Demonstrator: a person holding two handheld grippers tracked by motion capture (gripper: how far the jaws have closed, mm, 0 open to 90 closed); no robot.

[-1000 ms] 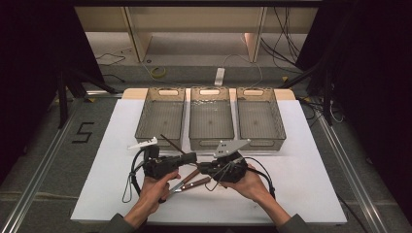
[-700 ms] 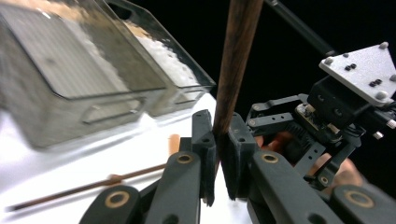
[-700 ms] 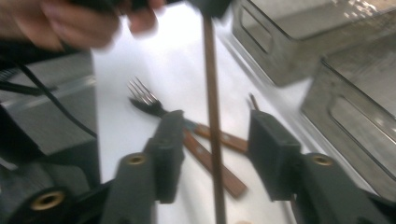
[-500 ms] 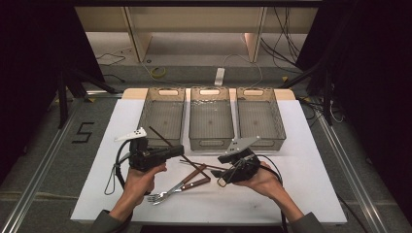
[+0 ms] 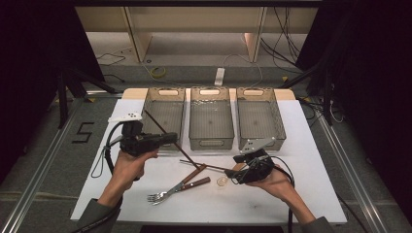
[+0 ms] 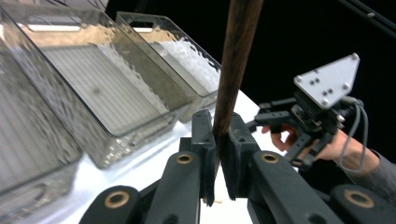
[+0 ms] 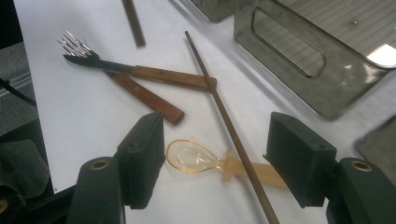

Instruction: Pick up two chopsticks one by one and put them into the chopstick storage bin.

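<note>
My left gripper (image 5: 171, 138) is shut on a dark brown chopstick (image 5: 153, 120), held slanted above the white table in front of the left tray; in the left gripper view the chopstick (image 6: 236, 60) rises from between the closed jaws (image 6: 218, 144). My right gripper (image 5: 236, 171) sits low at the right, open; its jaws have just been opening. Between the open jaws (image 7: 219, 158), untouched on the table, lie a clear amber spoon (image 7: 191, 156) and a second chopstick (image 7: 224, 116). Two wooden-handled forks (image 5: 180, 187) lie crossed near the table's front.
Three clear grey trays (image 5: 165, 91), (image 5: 210, 91), (image 5: 255, 91) stand side by side at the back of the white table (image 5: 301, 145). The nearest tray wall (image 7: 289, 60) is just beyond the right gripper. Cables trail from both grippers.
The left gripper has risen and moved left with the chopstick. The right gripper has moved right, away from the forks, and opened its jaws.
</note>
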